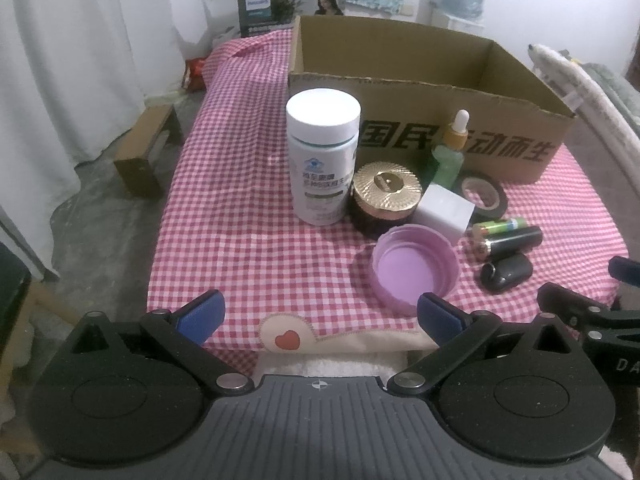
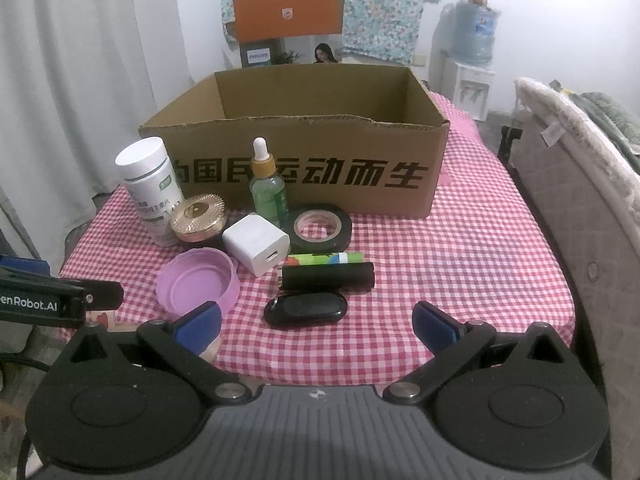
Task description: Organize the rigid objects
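The left gripper point(image 1: 320, 314) hangs over the near edge of the table with its blue-padded fingers spread wide and nothing between them; the right gripper point(image 2: 318, 322) is likewise spread and empty, just short of a black key fob point(image 2: 306, 310). Nearest both lies a purple lid point(image 1: 414, 270), turned hollow side up with nothing in it; behind it a white charger cube point(image 2: 256, 246) and a dark jar with a gold ribbed lid point(image 1: 386, 200), closed; left of that a tall white bottle point(image 1: 322, 156) stands upright, capped. A black cylinder point(image 2: 328, 276) lies on its side beside a green battery point(image 2: 326, 258); behind them a roll of black tape point(image 2: 320, 228) lies flat, and a green dropper bottle point(image 2: 268, 188) stands just before the cardboard box point(image 2: 296, 160). The box sits open-topped on the red checked cloth point(image 2: 460, 264); what shows of its inside is bare, its floor hidden by the front wall.
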Demonstrator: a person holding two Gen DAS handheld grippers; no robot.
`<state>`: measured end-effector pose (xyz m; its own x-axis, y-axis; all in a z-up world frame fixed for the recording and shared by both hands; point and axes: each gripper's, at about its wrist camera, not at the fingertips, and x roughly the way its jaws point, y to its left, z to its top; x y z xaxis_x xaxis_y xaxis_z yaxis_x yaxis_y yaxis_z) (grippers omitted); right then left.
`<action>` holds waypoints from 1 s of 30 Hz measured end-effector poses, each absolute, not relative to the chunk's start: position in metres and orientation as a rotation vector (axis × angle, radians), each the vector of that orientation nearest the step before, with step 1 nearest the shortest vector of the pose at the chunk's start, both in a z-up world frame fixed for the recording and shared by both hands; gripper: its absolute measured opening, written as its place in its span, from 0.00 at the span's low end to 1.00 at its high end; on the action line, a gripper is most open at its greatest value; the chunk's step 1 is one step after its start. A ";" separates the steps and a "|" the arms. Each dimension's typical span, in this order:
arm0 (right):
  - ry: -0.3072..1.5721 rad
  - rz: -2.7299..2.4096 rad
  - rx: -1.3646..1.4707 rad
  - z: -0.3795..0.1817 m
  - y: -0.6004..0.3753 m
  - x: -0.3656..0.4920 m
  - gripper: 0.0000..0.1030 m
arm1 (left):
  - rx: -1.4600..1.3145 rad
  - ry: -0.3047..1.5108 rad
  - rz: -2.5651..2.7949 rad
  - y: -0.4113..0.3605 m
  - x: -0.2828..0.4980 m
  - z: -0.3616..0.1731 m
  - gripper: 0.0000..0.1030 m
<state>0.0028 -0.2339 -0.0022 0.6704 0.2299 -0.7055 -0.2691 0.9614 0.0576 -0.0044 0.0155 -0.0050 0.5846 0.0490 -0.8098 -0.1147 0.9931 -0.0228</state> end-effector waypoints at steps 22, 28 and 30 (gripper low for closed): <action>0.790 0.293 -0.060 -0.002 -0.232 0.006 1.00 | -0.063 0.957 0.111 0.012 -0.001 -0.006 1.00; 0.791 0.295 -0.060 -0.002 -0.231 0.007 1.00 | -0.057 0.961 0.114 0.012 0.000 -0.007 1.00; 0.791 0.295 -0.061 -0.002 -0.230 0.008 1.00 | -0.057 0.961 0.114 0.012 0.000 -0.007 1.00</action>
